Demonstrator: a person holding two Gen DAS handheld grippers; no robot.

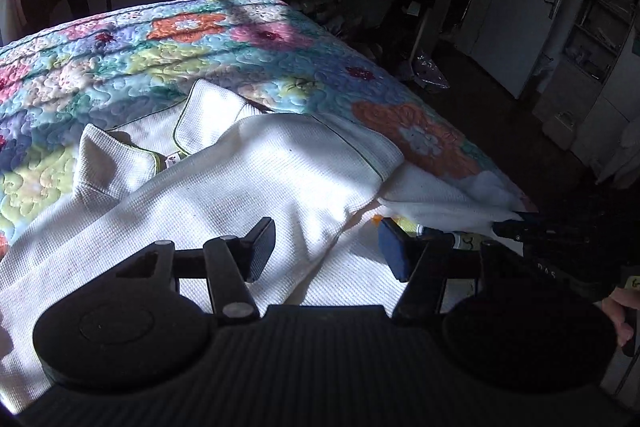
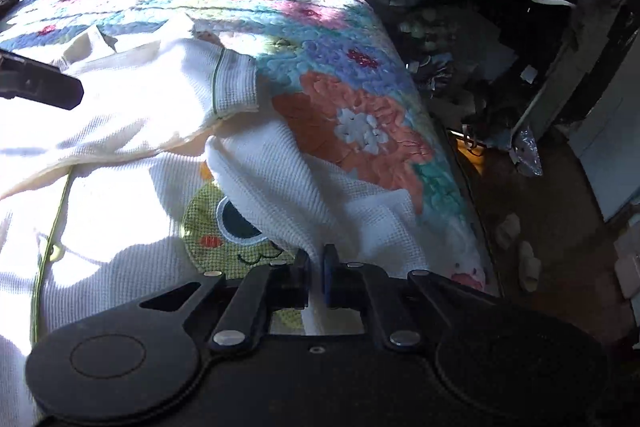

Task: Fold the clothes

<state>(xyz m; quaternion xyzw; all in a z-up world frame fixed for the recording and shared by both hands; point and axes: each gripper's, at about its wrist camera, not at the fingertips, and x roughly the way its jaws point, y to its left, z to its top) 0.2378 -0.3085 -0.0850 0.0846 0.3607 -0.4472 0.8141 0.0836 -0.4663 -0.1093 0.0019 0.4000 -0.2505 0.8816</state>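
Sunlit across the bed's quilt (image 1: 168, 47), our white shirt (image 1: 240, 179) lies near the right edge. Right hand-held gripper (image 2: 318, 277) pinches its hem (to fold it over); left hand-held gripper (image 1: 326, 245) hovers half-open, empty.

Bed (image 1: 248, 39), floral quilt; white waffle garment (image 1: 224, 187) lying on top.

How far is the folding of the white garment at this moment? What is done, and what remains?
Done: one sleeve already lies folded across the white garment on the floral quilt. In hand: the right gripper is shut on a fold of the fabric beside the frog patch; the left gripper is open above the cloth. Left: the garment is rumpled and spread out, collar open, not yet a compact stack.
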